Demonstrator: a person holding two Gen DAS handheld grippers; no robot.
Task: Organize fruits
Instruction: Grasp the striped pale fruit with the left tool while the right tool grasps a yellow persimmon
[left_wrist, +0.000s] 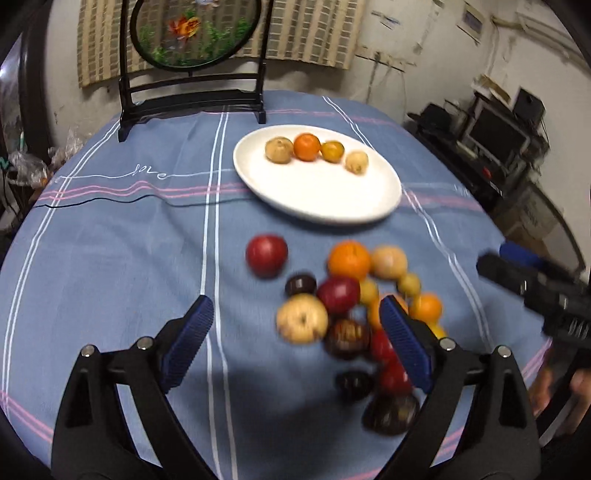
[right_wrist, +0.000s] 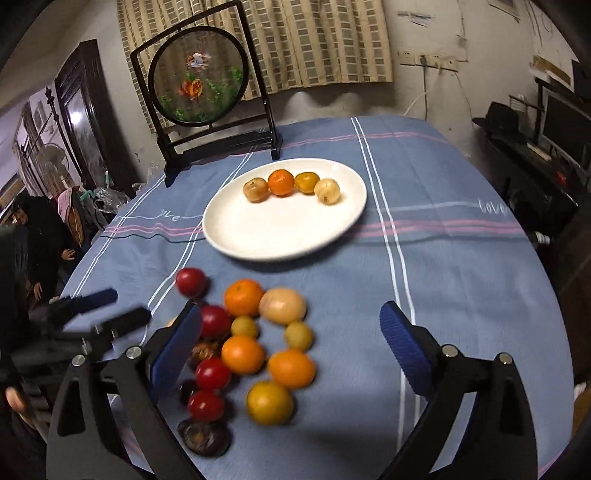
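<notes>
A round bench (left_wrist: 110, 258) is wearing a blue cloth with white and pink stripes. Toward its far side a white oval plate (left_wrist: 332, 199) is sitting, and four small fruits are lying in a curved row along the plate's back edge: a tan fruit (left_wrist: 279, 149), an orange one (left_wrist: 307, 146), a yellow-orange one (left_wrist: 332, 151) and a pale one (left_wrist: 357, 162), each touching or just beside the next. The rest of the plate is showing bare white.

Nearer the cameras, a loose pile of fruit (right_wrist: 255, 347) is resting directly on the cloth, apart from the plate: red, orange, yellow, pale tan and very dark pieces, many touching one another. One red fruit (left_wrist: 266, 254) is sitting slightly apart at the pile's left edge in the left wrist view. The pile is looking blurred.

The left tongs (left_wrist: 295, 332) are standing wide open above the near side of the pile, gripping nothing. The right tongs (right_wrist: 291, 339) are likewise spread wide over the pile and holding nothing. Each set of tongs is showing at the edge of the other's view.

Behind the plate, a dark wooden stand with a round goldfish panel (right_wrist: 199, 81) is standing upright on the bench.
</notes>
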